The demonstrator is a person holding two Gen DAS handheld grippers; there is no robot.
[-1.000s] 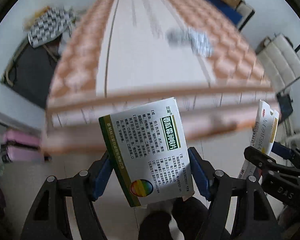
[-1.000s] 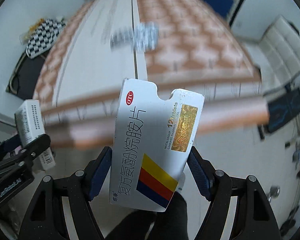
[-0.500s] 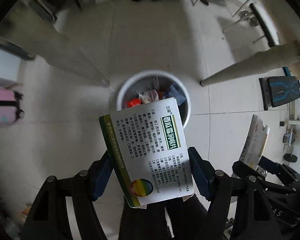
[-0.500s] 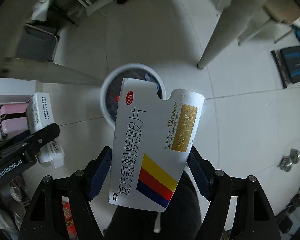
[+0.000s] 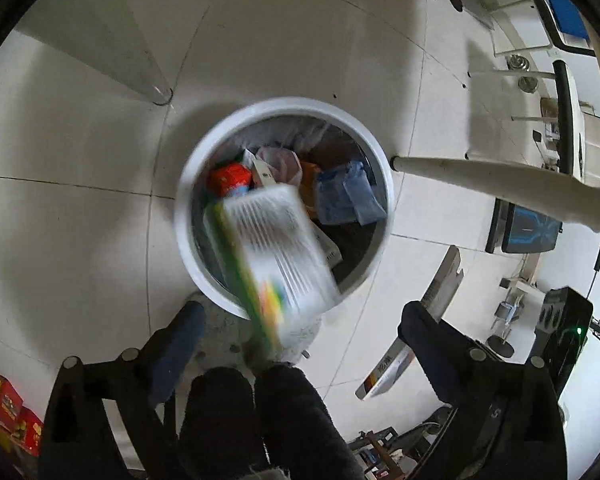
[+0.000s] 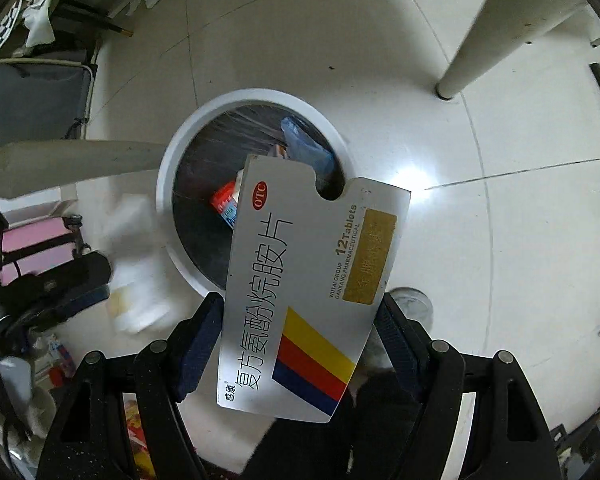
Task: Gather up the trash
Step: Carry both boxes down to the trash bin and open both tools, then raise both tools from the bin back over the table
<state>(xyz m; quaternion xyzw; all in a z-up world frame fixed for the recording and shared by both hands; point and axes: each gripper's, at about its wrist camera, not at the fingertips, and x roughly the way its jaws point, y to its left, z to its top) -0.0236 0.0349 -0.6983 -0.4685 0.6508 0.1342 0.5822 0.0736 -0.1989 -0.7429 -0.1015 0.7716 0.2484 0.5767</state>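
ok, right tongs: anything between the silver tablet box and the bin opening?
Nothing visible. The silver tablet box sits clamped in the right tongs, its top edge over the open white bin. The bin has no lid, only trash inside. The table leg stands off to the side.

The round plastic trash bin (image 5: 188, 236) has a white rim and a dark liner; inside lie a red-orange wrapper (image 5: 230, 178), a crumpled blue plastic bag (image 5: 346, 200) and a pale pink bag (image 5: 280, 160). The blurred cardboard medicine box (image 5: 276, 248) over it is white with fine dark print lines, a green edge stripe and a rainbow spot. The flat silver-grey medicine carton (image 6: 312, 292) carries black characters, a red oval mark, a gold label and diagonal yellow, red and dark blue stripes. The left tongs (image 5: 300, 320) and right tongs (image 6: 300, 320) are black with dark blue pads. The tiled floor (image 5: 80, 152) is off-white with thin dark joints. A pink case (image 6: 32, 248) has black bands.
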